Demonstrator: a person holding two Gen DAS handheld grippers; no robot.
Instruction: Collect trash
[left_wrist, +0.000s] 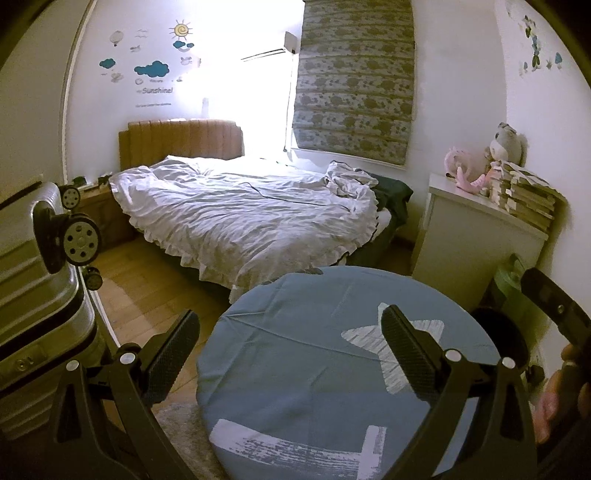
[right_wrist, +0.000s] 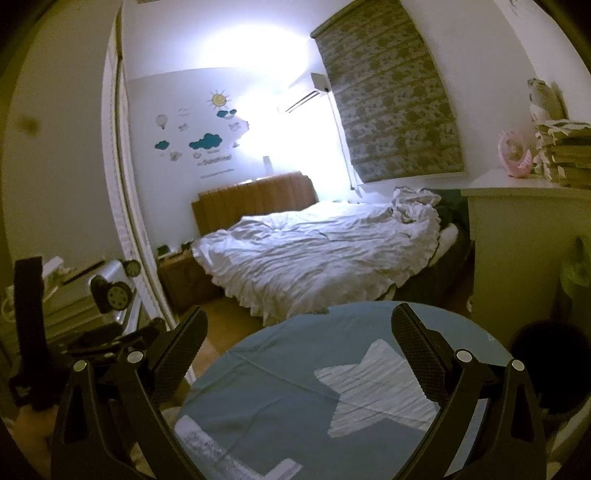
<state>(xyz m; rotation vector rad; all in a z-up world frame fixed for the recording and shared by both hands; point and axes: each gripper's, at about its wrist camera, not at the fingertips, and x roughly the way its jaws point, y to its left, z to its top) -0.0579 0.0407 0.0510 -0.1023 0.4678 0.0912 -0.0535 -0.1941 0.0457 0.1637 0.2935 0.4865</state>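
My left gripper is open, with nothing between its fingers, above the near edge of a round table under a blue star-print cloth. In the right wrist view my right gripper is also open and empty over the same blue cloth. I see no loose trash on the cloth in either view. A green bag-like thing stands low at the right beside a dark round object; what they are I cannot tell. The same green thing shows at the right edge of the right wrist view.
A bed with a rumpled white duvet fills the room's middle, with wooden floor before it. A silver suitcase lies at the left. A white dresser at the right carries stacked books and plush toys.
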